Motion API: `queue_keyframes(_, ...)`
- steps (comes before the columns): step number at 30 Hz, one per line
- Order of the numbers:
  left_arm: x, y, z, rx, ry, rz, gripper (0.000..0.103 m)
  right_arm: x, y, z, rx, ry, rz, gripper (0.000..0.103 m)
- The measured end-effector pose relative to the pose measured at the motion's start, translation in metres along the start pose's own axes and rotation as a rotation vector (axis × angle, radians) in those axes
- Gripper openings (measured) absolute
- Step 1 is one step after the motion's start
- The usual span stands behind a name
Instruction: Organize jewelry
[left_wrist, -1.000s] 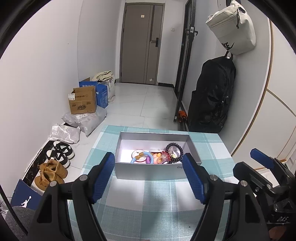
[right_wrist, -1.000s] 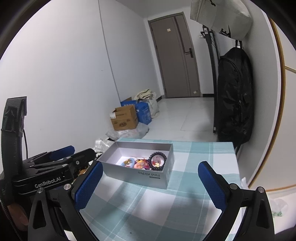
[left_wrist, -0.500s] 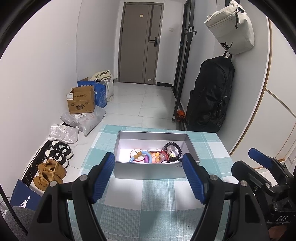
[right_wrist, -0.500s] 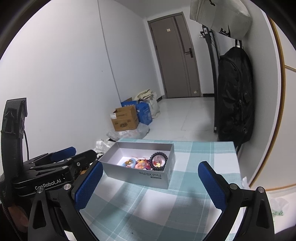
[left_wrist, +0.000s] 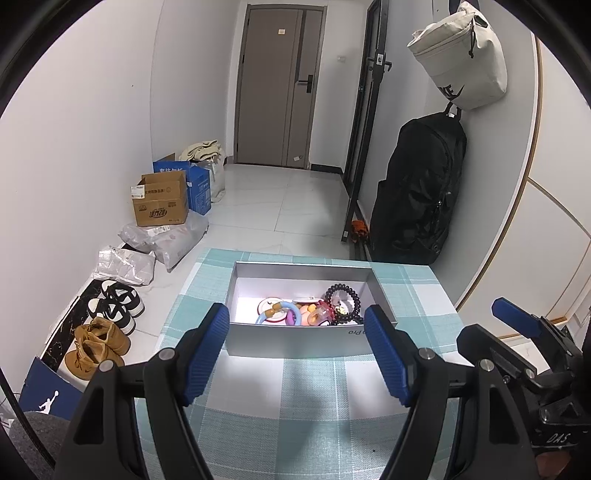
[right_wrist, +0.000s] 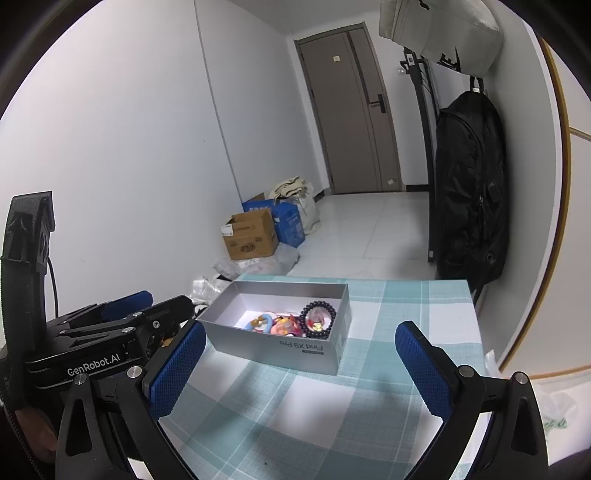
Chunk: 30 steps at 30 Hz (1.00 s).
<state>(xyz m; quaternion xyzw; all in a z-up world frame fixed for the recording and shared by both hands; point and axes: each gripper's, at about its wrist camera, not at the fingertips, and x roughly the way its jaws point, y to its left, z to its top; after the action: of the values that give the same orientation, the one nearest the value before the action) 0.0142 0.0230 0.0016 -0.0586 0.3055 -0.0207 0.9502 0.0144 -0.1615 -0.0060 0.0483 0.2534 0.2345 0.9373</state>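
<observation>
Now, nearest first:
Left gripper (left_wrist: 295, 350): jaws stand wide apart with nothing between the blue pads; it hangs over the checked tablecloth (left_wrist: 303, 391) and points down at a slant toward the box.
Right gripper (right_wrist: 299, 365): also spread wide and empty, over the same cloth, to the right of the left gripper, whose black body shows at the left edge of the right wrist view.
Grey box (left_wrist: 295, 341): an open, lidless phone box standing on the cloth, straight ahead of the left gripper and just beyond its fingertips; seen from the right gripper it lies ahead and a little to the left, with a near corner turned toward it.
Long axis: the box runs crosswise to the left gripper, its long printed wall facing that tool.
Jewelry: all of it is heaped in the right half of the box: a dark beaded bracelet (left_wrist: 343, 299) against the right end wall, a pink piece (left_wrist: 320, 313) beside it, and a blue ring (left_wrist: 277, 312) nearer the middle; the left half is bare.
Nearer hand: the left looks squarely lined up on the box, yet the heap sits toward the right gripper's side, so either could reach in.
Beyond: cardboard carton (left_wrist: 160, 201) on the floor, black backpack (left_wrist: 417, 192) against the wall, closed door (left_wrist: 279, 85) at the far end.
</observation>
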Motion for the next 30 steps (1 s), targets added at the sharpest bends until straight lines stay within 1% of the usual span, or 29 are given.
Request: queue_keyframes(30, 0.0001, 0.0010, 0.0015, -0.005, -0.002, -0.020, 0.071, 0.0040, -0.0025, -0.0028, -0.004, 0.024, -0.013, 0.103)
